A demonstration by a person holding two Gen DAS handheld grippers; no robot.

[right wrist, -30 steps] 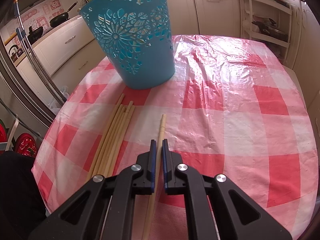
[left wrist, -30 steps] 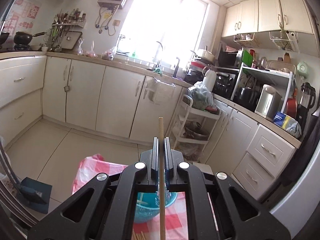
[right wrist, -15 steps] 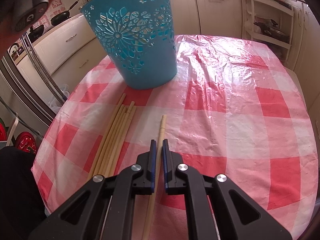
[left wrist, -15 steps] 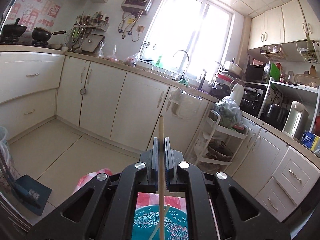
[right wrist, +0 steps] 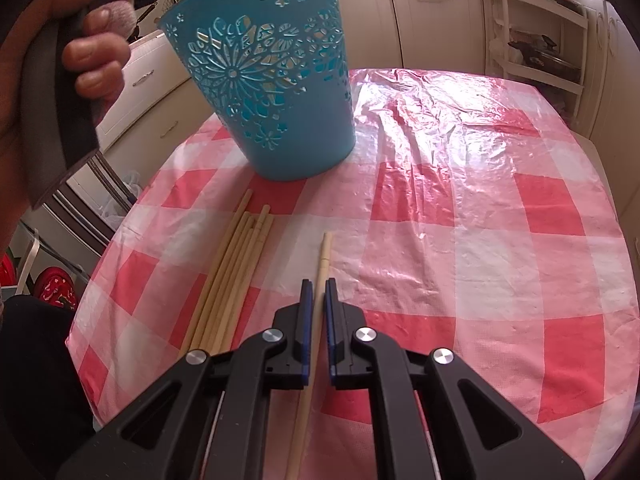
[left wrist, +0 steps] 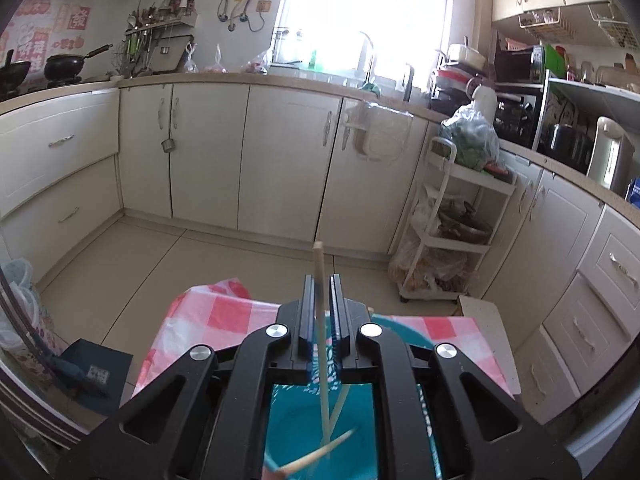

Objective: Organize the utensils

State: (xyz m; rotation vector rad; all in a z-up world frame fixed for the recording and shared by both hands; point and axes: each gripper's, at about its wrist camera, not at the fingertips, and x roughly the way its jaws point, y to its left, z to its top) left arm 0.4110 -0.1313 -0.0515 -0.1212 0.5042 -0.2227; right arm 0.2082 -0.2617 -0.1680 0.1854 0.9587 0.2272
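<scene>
1. In the left wrist view the left gripper (left wrist: 320, 312) and its black frame hide most of the blue perforated basket (left wrist: 312, 412); only its inside and part of its rim show through the frame.
2. In the right wrist view the basket's (right wrist: 276, 92) top is cut off by the picture edge, and the near end of each chopstick runs under the gripper body.
3. A hand (right wrist: 92, 52) gripping a dark handle fills the upper left, just left of the basket.
4. A white trolley (left wrist: 452, 224) stands by the cream cabinets beyond the red-checked tablecloth (right wrist: 460, 220).
5. A bundle of chopsticks (right wrist: 232, 272) lies on the cloth near the basket's base, left of the right gripper.
6. The left jaws have just been opening; a chopstick (left wrist: 320, 320) stands loose in the gap, its lower end inside the basket beside two others.
7. The right gripper (right wrist: 316, 292) is clamped on a single chopstick (right wrist: 325, 252) lying on the cloth, pointing towards the basket.
</scene>
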